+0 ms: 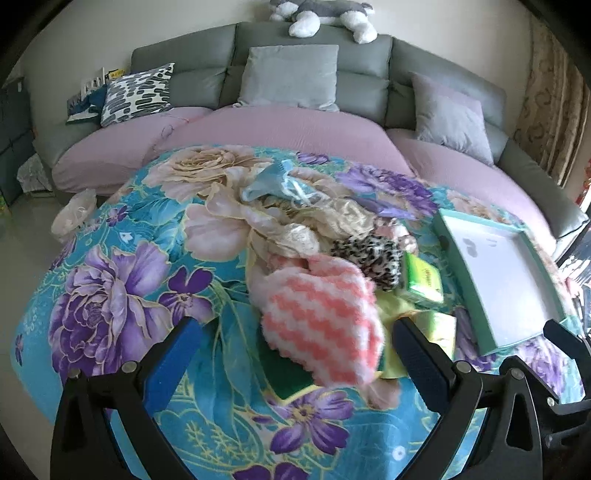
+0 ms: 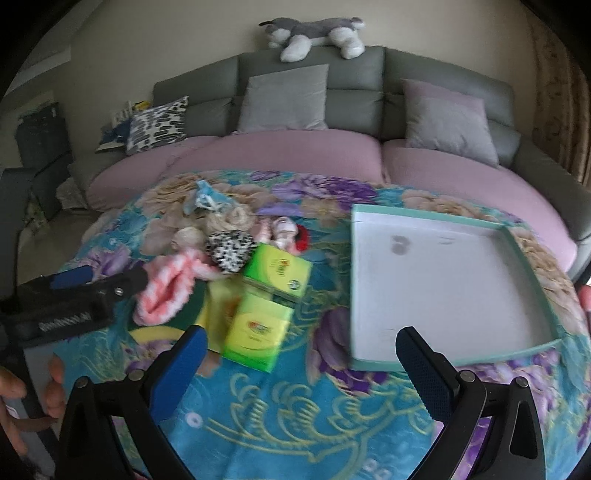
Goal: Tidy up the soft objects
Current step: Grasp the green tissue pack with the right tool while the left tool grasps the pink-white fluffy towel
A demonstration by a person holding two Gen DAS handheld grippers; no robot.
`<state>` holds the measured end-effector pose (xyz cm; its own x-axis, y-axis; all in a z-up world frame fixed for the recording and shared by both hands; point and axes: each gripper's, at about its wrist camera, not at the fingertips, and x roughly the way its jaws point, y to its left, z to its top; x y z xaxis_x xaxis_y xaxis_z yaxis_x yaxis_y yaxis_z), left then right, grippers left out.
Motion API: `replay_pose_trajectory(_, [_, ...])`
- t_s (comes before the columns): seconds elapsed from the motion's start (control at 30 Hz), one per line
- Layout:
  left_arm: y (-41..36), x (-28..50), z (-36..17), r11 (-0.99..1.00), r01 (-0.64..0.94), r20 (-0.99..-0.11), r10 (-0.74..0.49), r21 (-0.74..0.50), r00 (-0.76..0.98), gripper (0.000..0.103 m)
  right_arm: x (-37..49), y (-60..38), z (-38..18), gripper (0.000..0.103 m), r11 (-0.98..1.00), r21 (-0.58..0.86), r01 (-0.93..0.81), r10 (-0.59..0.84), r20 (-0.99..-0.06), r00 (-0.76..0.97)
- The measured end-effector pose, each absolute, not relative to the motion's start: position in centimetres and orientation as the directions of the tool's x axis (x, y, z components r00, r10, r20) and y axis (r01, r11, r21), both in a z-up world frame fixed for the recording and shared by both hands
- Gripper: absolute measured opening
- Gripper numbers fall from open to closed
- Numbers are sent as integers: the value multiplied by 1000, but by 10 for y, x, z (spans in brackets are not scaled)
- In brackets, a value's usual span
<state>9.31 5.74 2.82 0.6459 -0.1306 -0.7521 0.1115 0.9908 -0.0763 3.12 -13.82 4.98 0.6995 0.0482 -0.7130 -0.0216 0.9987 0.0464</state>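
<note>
A pile of soft things lies on the floral blanket: a pink-and-white zigzag cloth, a leopard-print piece, cream fabric and a light blue piece. Two green tissue packs lie beside them. A teal-rimmed white tray sits empty to the right. My left gripper is open just before the zigzag cloth. My right gripper is open and empty above the blanket between the packs and the tray.
A grey sofa with pink seat covers runs behind the blanket, with grey cushions, a patterned cushion and a plush husky on its back. A curtain hangs at the right.
</note>
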Motion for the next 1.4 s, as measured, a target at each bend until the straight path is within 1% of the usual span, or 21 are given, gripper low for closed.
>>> replay_pose_trajectory(0.1, [60, 96, 23, 987, 125, -751, -157, -100, 642, 103, 41, -131, 40, 103, 997, 75, -37, 80, -726, 683])
replay_pose_trajectory(0.27, [58, 100, 16, 986, 141, -751, -156, -84, 642, 103, 50, -121, 26, 103, 995, 84, -56, 100, -737, 669])
replay_pose_trajectory(0.47, [53, 103, 8, 985, 160, -752, -157, -69, 641, 101, 62, -112, 9, 96, 993, 94, -69, 116, -759, 641])
replay_pose_trajectory(0.53, [50, 104, 5, 984, 171, -755, -152, -53, 638, 87, 65, -110, 3, 92, 993, 96, -74, 121, -768, 629])
replay_pose_trajectory(0.6, [49, 107, 1, 983, 174, -761, -154, -55, 630, 83, 67, -109, -1, 89, 993, 97, -74, 122, -774, 622])
replay_pose_trajectory(0.63, [50, 107, -1, 983, 172, -762, -158, -62, 628, 83, 68, -109, -3, 88, 992, 101, -74, 125, -776, 618])
replay_pose_trajectory(0.67, [51, 108, -2, 983, 171, -761, -161, -67, 628, 83, 69, -109, -5, 87, 992, 104, -75, 128, -779, 614])
replay_pose_trajectory(0.7, [52, 108, -2, 982, 171, -759, -167, -74, 629, 80, 70, -107, -7, 83, 992, 103, -74, 127, -779, 615])
replay_pose_trajectory(0.73, [53, 109, -3, 982, 172, -759, -168, -75, 629, 73, 71, -107, -8, 82, 992, 101, -73, 125, -779, 614])
replay_pose_trajectory(0.83, [53, 111, -7, 980, 180, -764, -184, -90, 618, 60, 73, -108, -13, 82, 992, 107, -66, 125, -783, 610])
replay_pose_trajectory(0.87, [53, 111, -8, 979, 180, -764, -189, -97, 616, 58, 74, -109, -14, 80, 992, 112, -63, 127, -783, 609])
replay_pose_trajectory(0.93, [54, 112, -9, 977, 183, -761, -199, -107, 618, 49, 74, -109, -16, 74, 991, 117, -60, 129, -785, 607])
replay_pose_trajectory(0.97, [54, 112, -9, 977, 185, -761, -201, -108, 617, 47, 74, -109, -17, 69, 991, 119, -59, 130, -786, 605])
replay_pose_trajectory(1.03, [53, 111, -9, 975, 192, -757, -207, -110, 619, 39, 75, -110, -20, 69, 991, 125, -56, 134, -792, 596])
replay_pose_trajectory(1.1, [53, 111, -8, 974, 197, -753, -210, -109, 623, 35, 76, -111, -22, 62, 989, 135, -54, 140, -796, 589])
replay_pose_trajectory(1.13, [53, 110, -8, 974, 198, -750, -211, -108, 626, 32, 76, -111, -23, 60, 988, 142, -56, 147, -797, 585])
replay_pose_trajectory(1.23, [52, 110, -8, 972, 204, -747, -219, -114, 628, 24, 76, -111, -24, 59, 988, 142, -56, 147, -798, 585])
replay_pose_trajectory(1.4, [53, 108, -6, 973, 202, -743, -215, -110, 633, 17, 76, -112, -24, 57, 987, 153, -50, 153, -796, 586])
